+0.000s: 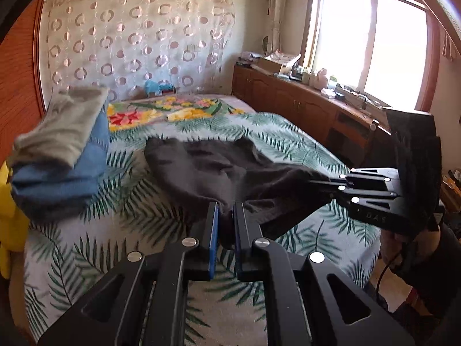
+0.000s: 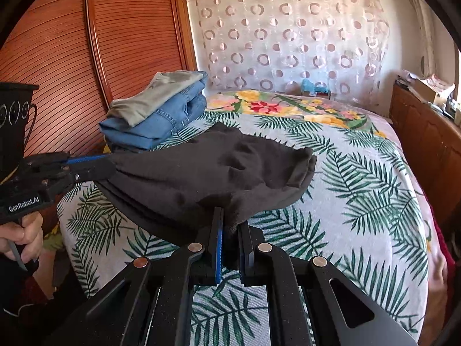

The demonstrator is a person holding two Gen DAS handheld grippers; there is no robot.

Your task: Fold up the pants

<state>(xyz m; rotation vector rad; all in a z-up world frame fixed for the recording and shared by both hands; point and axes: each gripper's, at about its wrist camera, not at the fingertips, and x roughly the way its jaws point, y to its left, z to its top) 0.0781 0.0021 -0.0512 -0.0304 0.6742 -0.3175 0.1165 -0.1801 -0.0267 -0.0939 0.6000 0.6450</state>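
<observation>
Currently, the stack of folded grey and blue denim garments (image 2: pixel 161 112) is sitting at the left, near the dark charcoal fabric pants (image 2: pixel 207 170) draped on the palm-leaf-print bed (image 2: pixel 360 190). Left gripper (image 1: pixel 226 219) and right gripper (image 2: pixel 232 225): jaws each pinching a pants edge. Risk: thin bunched hem slipping out; the fold is sagging unevenly, possibly brushing the stack.
</observation>
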